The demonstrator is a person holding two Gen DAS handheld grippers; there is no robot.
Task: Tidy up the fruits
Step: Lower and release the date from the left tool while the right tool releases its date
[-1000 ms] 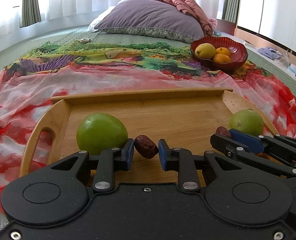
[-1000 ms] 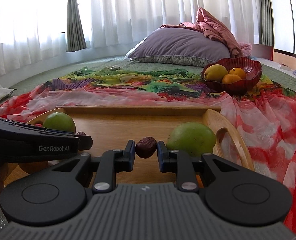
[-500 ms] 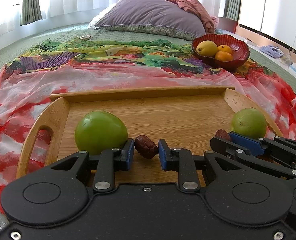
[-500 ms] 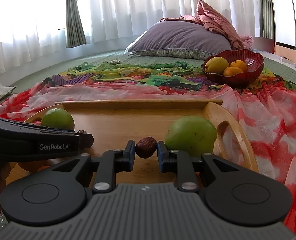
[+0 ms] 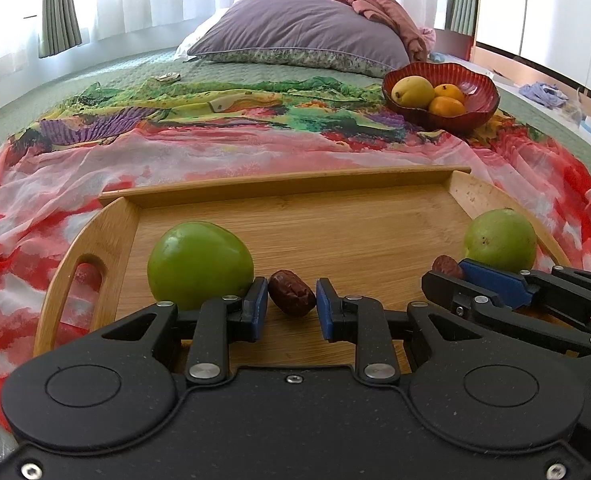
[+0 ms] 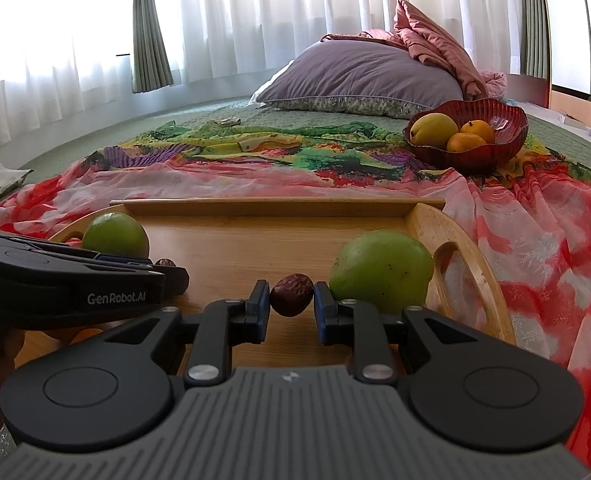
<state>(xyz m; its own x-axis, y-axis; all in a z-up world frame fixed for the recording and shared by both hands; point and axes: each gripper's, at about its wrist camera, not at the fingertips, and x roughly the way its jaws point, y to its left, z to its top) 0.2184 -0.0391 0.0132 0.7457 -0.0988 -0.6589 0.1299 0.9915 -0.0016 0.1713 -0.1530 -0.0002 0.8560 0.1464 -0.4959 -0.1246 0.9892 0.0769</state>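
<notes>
1. Right now each gripper holds one date just above the wooden tray, which lies on a bright scarf spread over a bed.
2. Left gripper: its blue pads are pinched on a dark, wrinkled, oblong date, near the tray's left end, just beside a large green fruit.
3. Right gripper: narrowed on a rounder, shrivelled brown date, near the tray's right end, next to another green fruit by the handle cut-out.
4. Both dates are small, so the pads grip them at the very tips, probably to lift them clear of the bigger fruit.
5. Likely destination: the red bowl beyond the tray's far right corner, which has yellow and orange fruit in it.
</notes>
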